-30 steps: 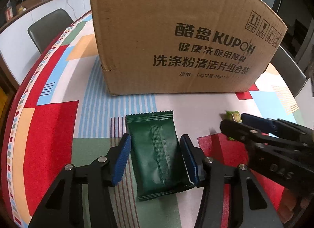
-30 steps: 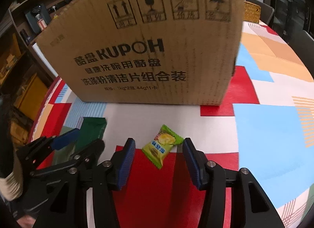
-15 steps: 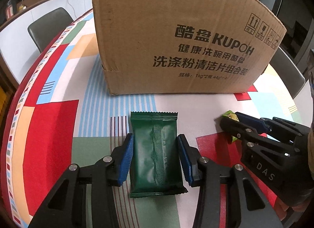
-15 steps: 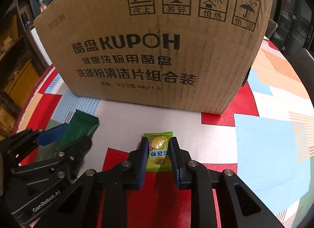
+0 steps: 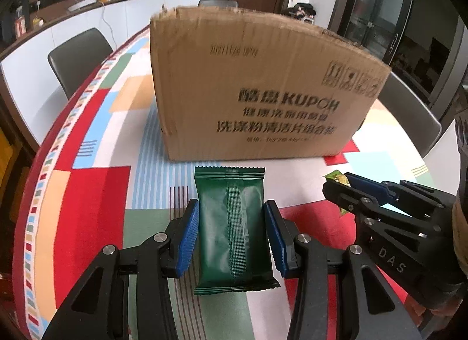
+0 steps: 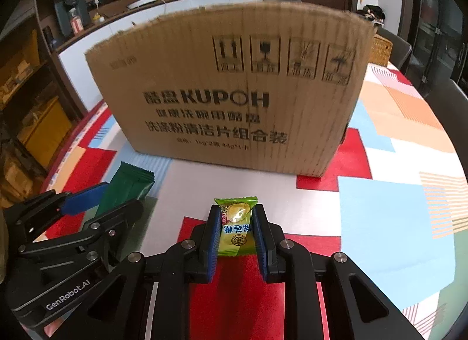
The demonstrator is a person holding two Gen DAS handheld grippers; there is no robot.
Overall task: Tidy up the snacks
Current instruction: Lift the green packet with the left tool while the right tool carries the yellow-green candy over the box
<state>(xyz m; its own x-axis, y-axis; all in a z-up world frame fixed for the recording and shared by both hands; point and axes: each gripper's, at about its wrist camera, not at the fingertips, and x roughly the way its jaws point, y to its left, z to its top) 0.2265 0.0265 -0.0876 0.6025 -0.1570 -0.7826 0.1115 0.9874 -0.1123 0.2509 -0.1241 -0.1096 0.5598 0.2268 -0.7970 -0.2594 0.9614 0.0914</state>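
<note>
A dark green snack packet [image 5: 232, 229] hangs above the patterned tablecloth, with my left gripper [image 5: 232, 231] shut on its two long sides. In the right wrist view a small yellow-green candy [image 6: 235, 227] is pinched between blue pads, my right gripper [image 6: 235, 231] shut on it and lifted off the cloth. Each gripper shows in the other's view: the right gripper [image 5: 351, 186] at the right with the candy's tip [image 5: 335, 177] poking out, the left gripper [image 6: 102, 196] at the left with the green packet [image 6: 128, 185]. A tall cardboard box [image 5: 257, 100] stands just behind both; its inside is hidden.
The box [image 6: 234, 91] fills the middle of the table [image 5: 87, 188]. Grey chairs [image 5: 77, 59] stand at the left and right [image 5: 409, 112] edges. A woven basket [image 6: 380, 49] sits behind the box's right corner. A counter with small items runs along the back wall.
Both grippers closed on their snacks, the left on the green packet and the right on the candy, then lifted them; the box now looks lower and farther in both views.
</note>
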